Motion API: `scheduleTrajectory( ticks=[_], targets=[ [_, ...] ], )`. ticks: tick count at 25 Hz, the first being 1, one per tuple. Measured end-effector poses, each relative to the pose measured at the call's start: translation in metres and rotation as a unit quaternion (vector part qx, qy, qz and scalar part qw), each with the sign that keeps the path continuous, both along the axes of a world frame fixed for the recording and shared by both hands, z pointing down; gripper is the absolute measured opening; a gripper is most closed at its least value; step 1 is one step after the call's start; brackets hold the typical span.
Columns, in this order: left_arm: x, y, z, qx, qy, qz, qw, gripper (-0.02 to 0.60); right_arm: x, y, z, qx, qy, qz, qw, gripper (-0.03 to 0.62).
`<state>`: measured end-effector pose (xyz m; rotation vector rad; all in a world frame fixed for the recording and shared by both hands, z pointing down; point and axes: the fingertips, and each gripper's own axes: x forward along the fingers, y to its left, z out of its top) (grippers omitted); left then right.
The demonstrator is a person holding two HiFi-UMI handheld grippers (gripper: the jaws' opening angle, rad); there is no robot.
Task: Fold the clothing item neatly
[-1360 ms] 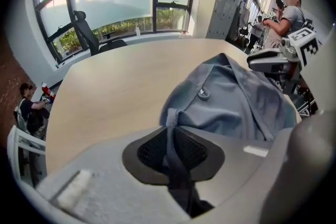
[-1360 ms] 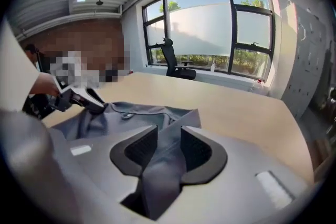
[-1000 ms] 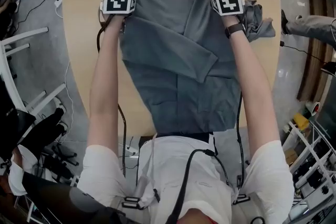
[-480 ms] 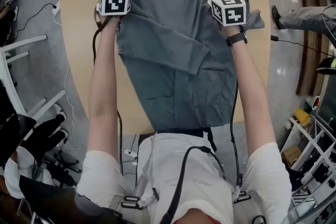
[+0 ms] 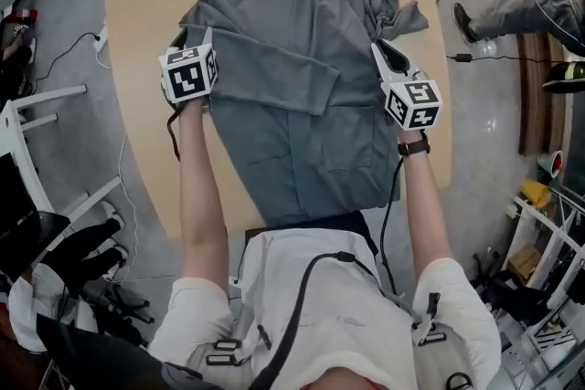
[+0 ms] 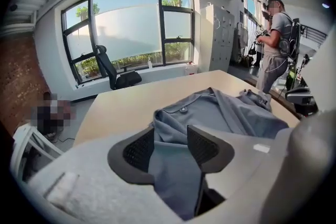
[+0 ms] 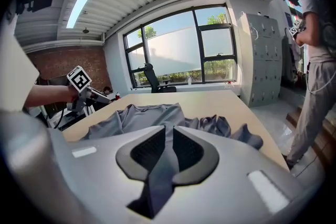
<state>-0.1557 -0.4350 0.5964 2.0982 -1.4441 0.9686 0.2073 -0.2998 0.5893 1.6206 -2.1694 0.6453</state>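
Observation:
A grey shirt (image 5: 292, 114) lies spread on the wooden table (image 5: 146, 14), collar at the far end, one sleeve (image 5: 274, 87) folded across its middle. Its other sleeve (image 5: 393, 5) is bunched at the far right. My left gripper (image 5: 195, 41) hovers over the shirt's left edge. Its jaws have just been opening and stand wide in the left gripper view (image 6: 170, 136); the shirt (image 6: 220, 113) shows below them, not pinched. My right gripper (image 5: 384, 55) is at the shirt's right edge. Its jaws (image 7: 168, 131) have just opened to a narrow slit, with grey cloth (image 7: 142, 115) seen through it.
A person (image 6: 273, 44) stands off the table's right side, legs (image 5: 512, 9) showing in the head view. White chair frames (image 5: 27, 105) and cables lie on the floor to the left. An office chair (image 6: 113, 68) stands by the window beyond the table's far end.
Both grippers drew back towards me from the shirt's collar end. The left jaws went from shut on the cloth to wide open. The shirt stays flat on the table.

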Motion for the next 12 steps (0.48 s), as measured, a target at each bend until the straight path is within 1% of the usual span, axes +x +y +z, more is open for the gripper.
scheduleTrajectory(
  ticks=[2,4,6,8,9,10,12],
  targets=[
    [0.028,0.026,0.0,-0.01,0.023,0.019,0.9995,0.206,0.016,0.022,0.004,-0.007,-0.01,0.018,1.0,0.049],
    [0.065,0.055,0.003,-0.026,0.046,0.046,0.9976,0.206,0.035,0.039,0.012,-0.016,-0.016,0.038,0.999,0.055],
    [0.109,0.083,0.002,-0.04,0.067,0.082,0.9935,0.204,0.054,0.052,0.022,-0.028,-0.016,0.059,0.998,0.066],
    [0.16,0.108,-0.001,-0.049,0.092,0.124,0.9867,0.201,0.075,0.059,0.031,-0.039,-0.014,0.075,0.996,0.083],
    [0.186,0.12,-0.002,-0.052,0.103,0.145,0.9827,0.181,0.085,0.061,0.036,-0.045,-0.015,0.081,0.996,0.098],
    [0.211,0.131,-0.001,-0.056,0.108,0.165,0.9788,0.14,0.094,0.061,0.04,-0.051,-0.018,0.085,0.995,0.113],
    [0.253,0.152,0.004,-0.066,0.099,0.203,0.9719,0.005,0.109,0.055,0.048,-0.063,-0.028,0.088,0.994,0.137]
  ],
)
